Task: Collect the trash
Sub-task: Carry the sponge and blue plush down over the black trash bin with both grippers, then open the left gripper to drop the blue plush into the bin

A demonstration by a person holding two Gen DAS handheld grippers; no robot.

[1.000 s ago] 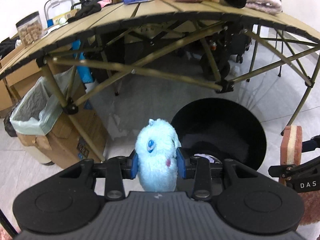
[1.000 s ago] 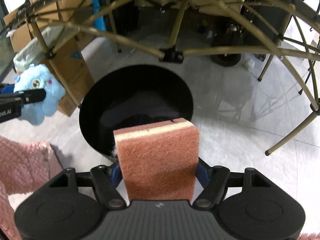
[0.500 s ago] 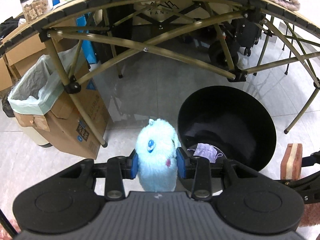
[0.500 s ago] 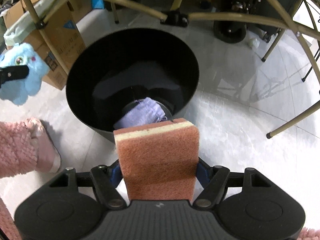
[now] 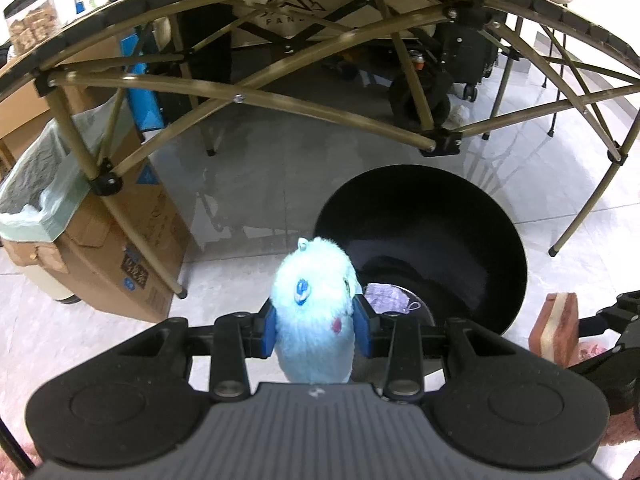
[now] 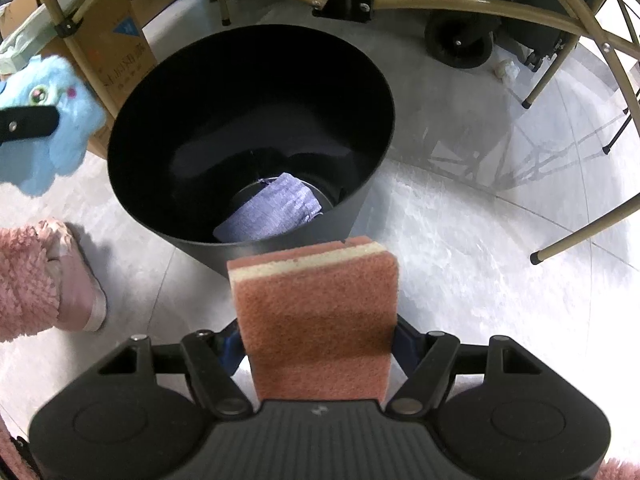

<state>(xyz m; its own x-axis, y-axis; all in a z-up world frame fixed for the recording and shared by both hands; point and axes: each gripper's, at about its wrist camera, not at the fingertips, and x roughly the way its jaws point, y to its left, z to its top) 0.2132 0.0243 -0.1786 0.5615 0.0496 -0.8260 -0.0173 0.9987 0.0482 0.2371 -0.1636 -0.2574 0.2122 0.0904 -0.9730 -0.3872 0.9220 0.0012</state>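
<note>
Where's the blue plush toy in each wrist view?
Left wrist: blue plush toy at bottom centre, clamped in the left gripper.
Right wrist: blue plush toy at the left edge, a black finger across it, left of the bin.
Shared landmark: black bin with the purple cloth inside.

Right gripper (image 6: 316, 344) clamps a pink sponge (image 6: 316, 320) upright, cream layer at its far edge, just at the near rim of a black bin (image 6: 360, 64) on the grey floor (image 6: 460, 240). A purple cloth (image 6: 276, 210) lies in the bin's bottom. Left of the bin, a blue plush (image 6: 48, 120) is held by the left gripper; its tips are out of frame. Pink fuzzy slipper (image 6: 76, 280) lower left. Cardboard box (image 6: 116, 52) and tan frame legs (image 6: 440, 2) behind.
</note>
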